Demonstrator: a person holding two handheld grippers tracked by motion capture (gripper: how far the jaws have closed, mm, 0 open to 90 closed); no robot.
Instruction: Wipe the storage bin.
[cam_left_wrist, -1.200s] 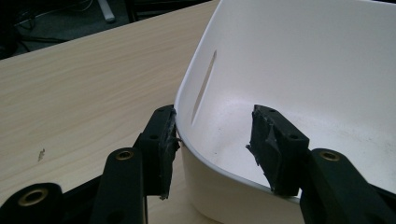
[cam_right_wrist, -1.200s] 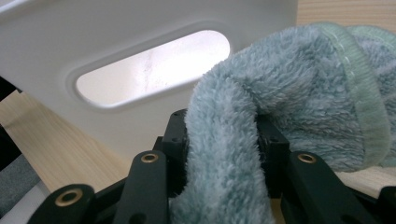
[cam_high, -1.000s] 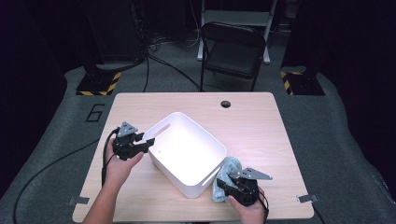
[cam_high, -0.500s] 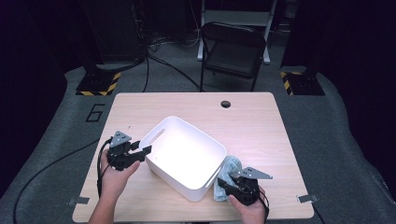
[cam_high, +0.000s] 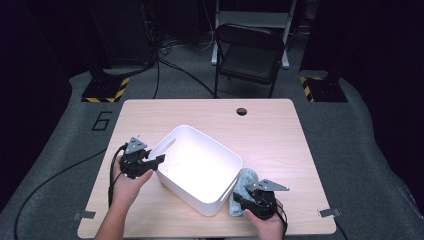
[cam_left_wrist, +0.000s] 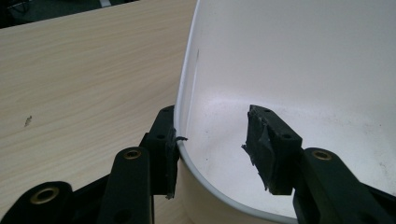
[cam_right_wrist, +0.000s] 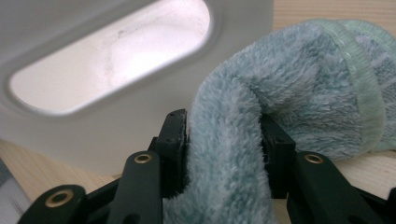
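our left gripper (cam_left_wrist: 212, 149) straddles the rim of the white plastic bin (cam_high: 200, 167) mid-table, jaws closing, not yet clamped. our right gripper (cam_right_wrist: 224, 140) loosens around the fluffy teal towel (cam_high: 243, 186) beside the bin.

place: lab or recording studio | floor: grey carpet (cam_high: 60, 165) with a painted "6" (cam_high: 102, 120) | walls: dark, black-draped surround | stands: bases with yellow-black hazard tape (cam_high: 104, 93) | cables (cam_high: 172, 65) across the floor | table (cam_high: 270, 135): lone light-wood desk with cable hole (cam_high: 242, 111) | folding chair (cam_high: 248, 60) behind
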